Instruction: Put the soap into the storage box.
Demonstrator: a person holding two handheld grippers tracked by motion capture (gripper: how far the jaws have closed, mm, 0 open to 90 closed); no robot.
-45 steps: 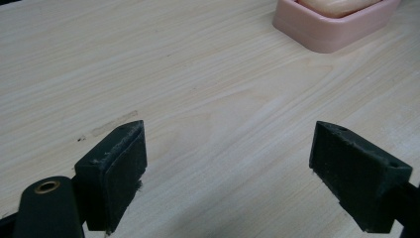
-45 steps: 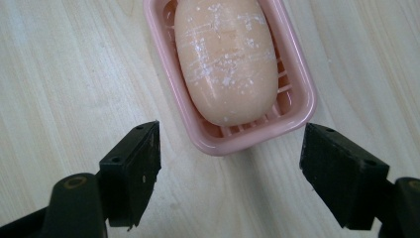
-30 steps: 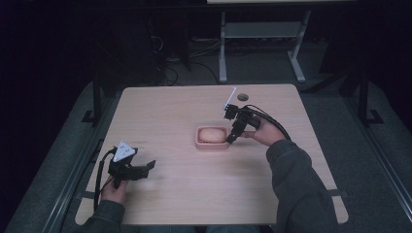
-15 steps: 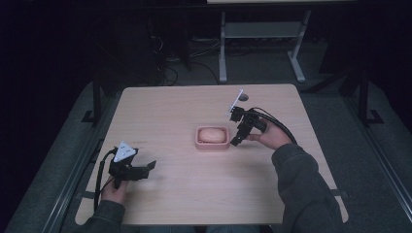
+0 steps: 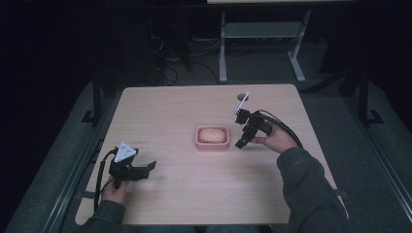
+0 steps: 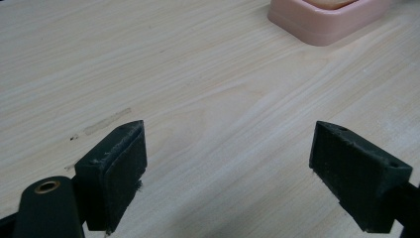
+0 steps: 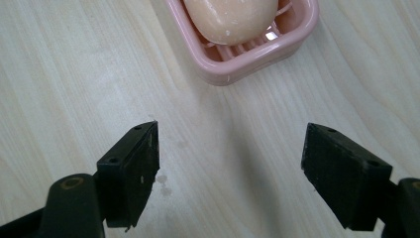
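Note:
A pink soap dish sits mid-table with a peach bar of soap in it. My right gripper hovers just right of the dish, tips pointing down at bare wood. Its jaws have just been opening and nothing is between them. In the right gripper view, the right gripper frames bare table, with the dish and soap just beyond. My left gripper rests near the front left, open and apart from the dish. The left gripper points across the wood at the dish.
The light wooden table has a small dark spot near its far edge. A grey metal stand and loose cables lie on the dark floor behind the table. Cables trail from both grippers.
My right gripper has drawn away from the dish's right edge, toward the right and slightly nearer me. The soap stays in the dish. The left gripper has not moved.

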